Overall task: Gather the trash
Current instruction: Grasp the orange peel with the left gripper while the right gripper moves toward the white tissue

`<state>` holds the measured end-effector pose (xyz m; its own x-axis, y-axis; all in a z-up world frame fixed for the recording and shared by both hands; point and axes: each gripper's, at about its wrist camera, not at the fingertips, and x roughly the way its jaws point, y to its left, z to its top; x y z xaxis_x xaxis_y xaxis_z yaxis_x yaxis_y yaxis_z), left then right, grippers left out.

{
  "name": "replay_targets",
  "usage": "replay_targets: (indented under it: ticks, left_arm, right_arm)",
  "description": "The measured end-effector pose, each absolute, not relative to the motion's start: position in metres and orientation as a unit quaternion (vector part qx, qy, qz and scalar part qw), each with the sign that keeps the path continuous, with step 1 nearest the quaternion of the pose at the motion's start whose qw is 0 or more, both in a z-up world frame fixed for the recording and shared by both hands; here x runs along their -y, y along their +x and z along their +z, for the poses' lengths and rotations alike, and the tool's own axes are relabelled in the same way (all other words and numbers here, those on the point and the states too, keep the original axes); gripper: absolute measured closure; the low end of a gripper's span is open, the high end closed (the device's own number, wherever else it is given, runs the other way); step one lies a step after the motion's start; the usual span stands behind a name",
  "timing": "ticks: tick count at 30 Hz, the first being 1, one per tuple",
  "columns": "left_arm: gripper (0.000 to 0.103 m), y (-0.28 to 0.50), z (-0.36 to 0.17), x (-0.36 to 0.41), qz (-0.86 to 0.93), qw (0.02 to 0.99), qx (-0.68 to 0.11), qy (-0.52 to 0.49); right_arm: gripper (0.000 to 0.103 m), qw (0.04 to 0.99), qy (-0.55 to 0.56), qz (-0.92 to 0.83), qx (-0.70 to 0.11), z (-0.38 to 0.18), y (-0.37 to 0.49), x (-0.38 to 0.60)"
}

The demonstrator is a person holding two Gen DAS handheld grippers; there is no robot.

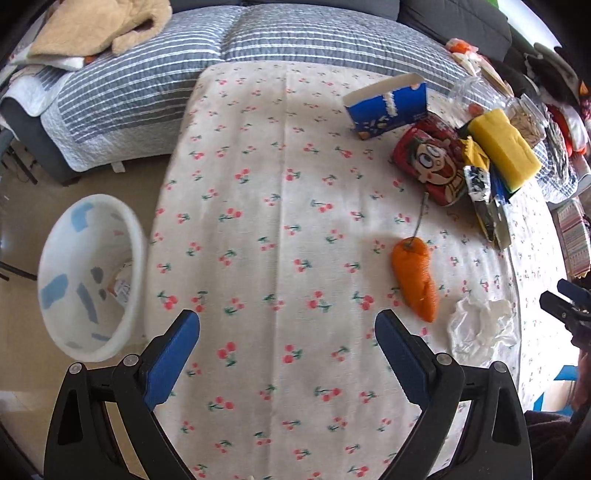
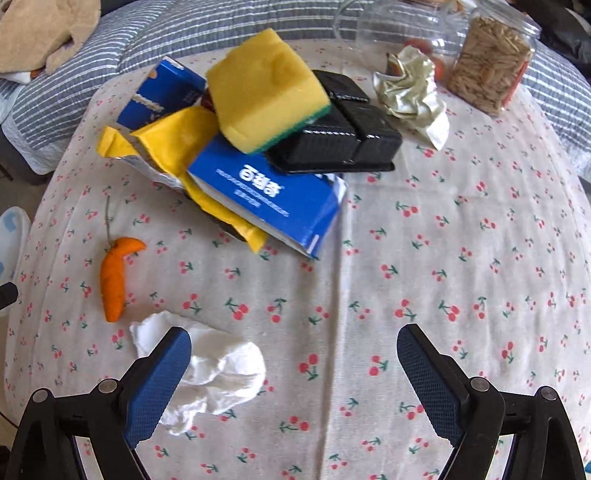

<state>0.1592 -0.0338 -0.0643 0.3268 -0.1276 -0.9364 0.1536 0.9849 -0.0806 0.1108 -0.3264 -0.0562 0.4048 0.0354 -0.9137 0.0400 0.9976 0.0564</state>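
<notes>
Tissue beside left fingers

We list: a surface under a cherry-print cloth; an orange carrot toy with a thin cord lying on it; a yellow sponge with a green underside atop the pile; a clear jar of pale sticks; a striped quilt behind; a tan plush on the quilt.
</notes>
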Motion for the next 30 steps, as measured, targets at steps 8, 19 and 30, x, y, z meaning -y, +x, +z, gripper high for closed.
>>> replay_targets:
  ticks: [8,19,30]
  left_arm:
    - [0.014,0.174,-0.074,0.082,-0.115,0.812,-0.57,-0.06]
    - [0.049,0.184,-0.098,0.112,-0.13,0.797,-0.586,-0.067]
    - [0.082,0.178,-0.094,0.102,-0.126,0.803,-0.581,-0.046]
  right_arm:
    - [0.009,0.827,0.047,-0.029,-0.56,-0.067,0.098,0.37]
    - [0.009,0.821,0.049,-0.047,-0.567,-0.073,0.086,0.395]
    - [0.009,0.818,0.038,-0.033,-0.574,-0.079,0.087,0.379]
